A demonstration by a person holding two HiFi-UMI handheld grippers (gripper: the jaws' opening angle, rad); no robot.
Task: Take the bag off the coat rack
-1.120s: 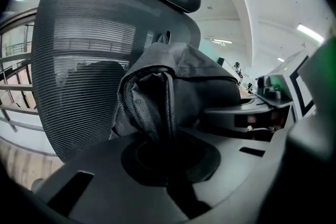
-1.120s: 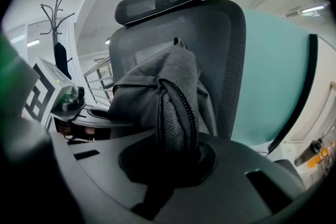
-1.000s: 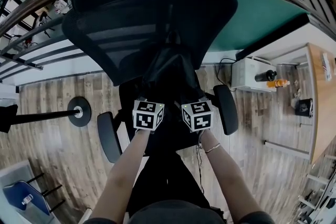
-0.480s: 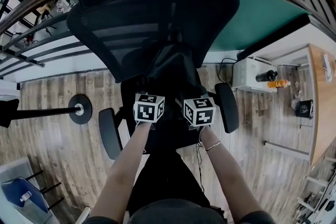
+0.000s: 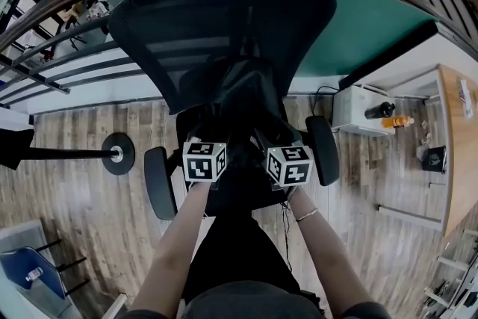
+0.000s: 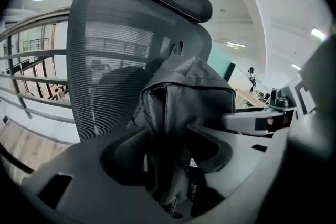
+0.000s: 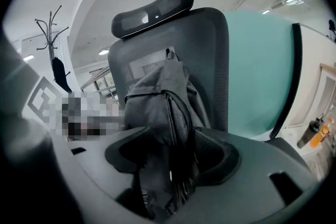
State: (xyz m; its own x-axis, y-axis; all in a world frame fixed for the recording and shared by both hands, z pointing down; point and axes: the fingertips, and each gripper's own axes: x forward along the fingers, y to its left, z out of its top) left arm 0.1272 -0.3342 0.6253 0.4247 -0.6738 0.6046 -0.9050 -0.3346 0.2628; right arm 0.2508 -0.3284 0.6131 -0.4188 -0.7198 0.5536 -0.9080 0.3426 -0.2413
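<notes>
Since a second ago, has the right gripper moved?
Yes. The right gripper, jaws opening with the bag between them, has shifted outward in the head view, closer to the chair armrest on its side.

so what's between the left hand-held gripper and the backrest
Only the black bag; the left gripper view shows it between the opening jaws of the left hand-held gripper.

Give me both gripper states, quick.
Left gripper: jaws opening, bag between them, not clamped.
Right gripper: jaws opening, bag between them, not clamped.
</notes>
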